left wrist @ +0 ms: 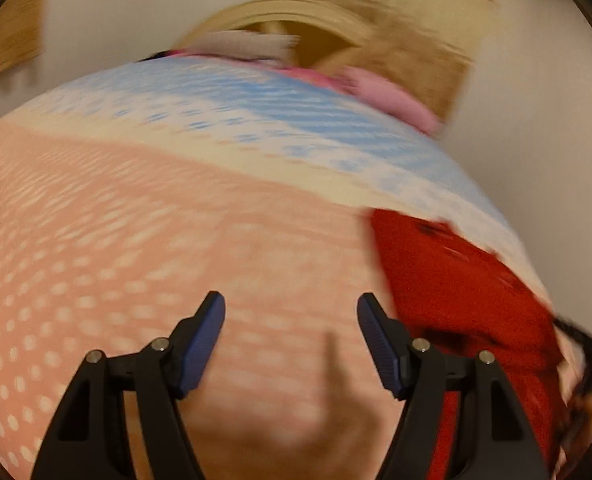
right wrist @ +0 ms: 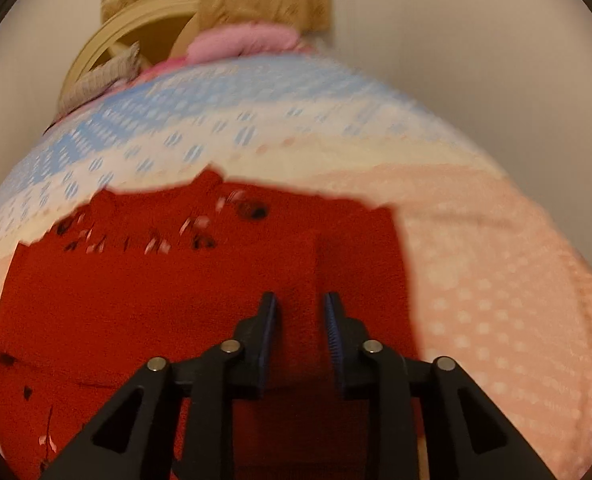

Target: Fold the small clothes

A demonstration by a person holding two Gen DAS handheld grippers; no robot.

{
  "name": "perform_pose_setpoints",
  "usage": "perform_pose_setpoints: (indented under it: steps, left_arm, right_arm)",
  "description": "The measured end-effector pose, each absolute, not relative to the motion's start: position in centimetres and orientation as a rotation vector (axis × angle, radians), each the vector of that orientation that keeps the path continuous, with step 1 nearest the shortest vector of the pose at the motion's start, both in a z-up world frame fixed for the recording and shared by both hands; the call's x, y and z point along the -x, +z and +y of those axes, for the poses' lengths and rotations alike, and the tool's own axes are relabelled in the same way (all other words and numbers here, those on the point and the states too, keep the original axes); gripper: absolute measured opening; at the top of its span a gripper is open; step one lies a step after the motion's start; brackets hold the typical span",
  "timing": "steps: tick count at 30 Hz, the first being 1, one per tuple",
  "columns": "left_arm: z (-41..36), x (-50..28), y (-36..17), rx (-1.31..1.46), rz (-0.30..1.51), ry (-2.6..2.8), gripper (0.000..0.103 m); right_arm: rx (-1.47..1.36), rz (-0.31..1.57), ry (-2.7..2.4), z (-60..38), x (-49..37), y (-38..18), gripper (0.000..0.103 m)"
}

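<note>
A small red knitted garment (right wrist: 156,280) with dark buttons lies flat on a cloth-covered surface (right wrist: 495,260) patterned in pink, cream and blue dots. My right gripper (right wrist: 299,304) hovers right over the garment's near right part, its jaws a narrow gap apart; red fabric shows in the gap and the pads are not pressing on it. In the left wrist view the same red garment (left wrist: 455,280) lies to the right. My left gripper (left wrist: 291,304) stands wide open above the bare pink dotted cloth (left wrist: 136,220), with nothing between its fingers. Both views are motion-blurred.
At the far edge of the surface lies a pile of pink clothes (right wrist: 240,42) and a grey knitted piece (right wrist: 104,76). Behind them is a round pale wooden frame (right wrist: 136,20) with tan patterned fabric. The pink pile (left wrist: 387,96) also shows in the left wrist view.
</note>
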State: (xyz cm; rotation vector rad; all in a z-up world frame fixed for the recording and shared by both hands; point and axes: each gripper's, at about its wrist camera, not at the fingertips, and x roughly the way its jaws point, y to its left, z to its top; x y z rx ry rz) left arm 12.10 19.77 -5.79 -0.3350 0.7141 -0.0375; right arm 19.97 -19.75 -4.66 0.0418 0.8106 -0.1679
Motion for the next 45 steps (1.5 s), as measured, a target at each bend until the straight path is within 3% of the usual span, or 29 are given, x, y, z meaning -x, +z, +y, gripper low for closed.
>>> perform_pose_setpoints:
  steps: [1,3,8,18,21,24,29,31,35,39,41,43,44,45]
  left_arm:
    - [18.0,-11.9,-5.1,0.289,0.717,-0.104,0.071]
    - [14.6,-11.8,-4.4,0.173,0.738,-0.167,0.072]
    - [9.4,-13.2,-5.9,0.107,0.864,-0.249,0.072]
    - [8.6,-17.0,-7.4,0.091,0.909,-0.013,0.069]
    - [10.5,-16.3,-7.6,0.198,0.893,-0.016,0.060]
    - [11.9,-16.0,-7.5,0.267,0.881,0.035,0.031]
    - [11.2,-15.7,-7.7,0.179,0.884,-0.005,0.035]
    - [10.4,-15.2,-7.9,0.135,0.865,-0.048,0.052]
    - [9.4,-15.3,-7.9,0.058,0.867,-0.021,0.053]
    - [9.7,-15.6,-8.1,0.073,0.875,-0.019,0.053]
    - [9.8,-15.6,-8.2,0.081,0.876,-0.022,0.053]
    - [9.9,-15.7,-8.3,0.088,0.876,-0.023,0.053]
    - [9.9,-15.7,-8.3,0.091,0.877,-0.023,0.053]
    - [9.9,-15.7,-8.4,0.099,0.877,-0.023,0.053]
  right_arm:
    - [-0.036,0.765,-0.187,-19.5,-19.1,-3.7,0.058]
    - [-0.038,0.685,-0.193,-19.0,-17.7,-2.0,0.078]
    - [-0.015,0.586,-0.089,-16.2,-15.9,0.7,0.078]
    - [-0.041,0.702,-0.007,-15.1,-17.0,-2.7,0.078]
    - [-0.055,0.770,-0.031,-16.5,-17.7,-4.9,0.078]
    - [-0.110,0.837,-0.063,-18.8,-18.0,-6.8,0.078]
    - [-0.169,0.825,-0.116,-21.7,-17.3,-6.5,0.078]
    - [-0.172,0.815,-0.176,-22.7,-16.8,-6.3,0.078]
    - [-0.295,0.787,-0.137,-24.5,-16.4,-5.5,0.078]
    - [-0.198,0.796,-0.096,-22.4,-18.0,-5.2,0.078]
    - [-0.100,0.834,-0.070,-20.8,-19.9,-5.8,0.072]
    - [-0.042,0.888,-0.046,-19.6,-21.2,-6.7,0.029]
    - [-0.003,0.895,-0.043,-19.0,-21.6,-6.9,0.028]
    - [0.026,0.885,-0.045,-18.5,-21.7,-6.8,0.017]
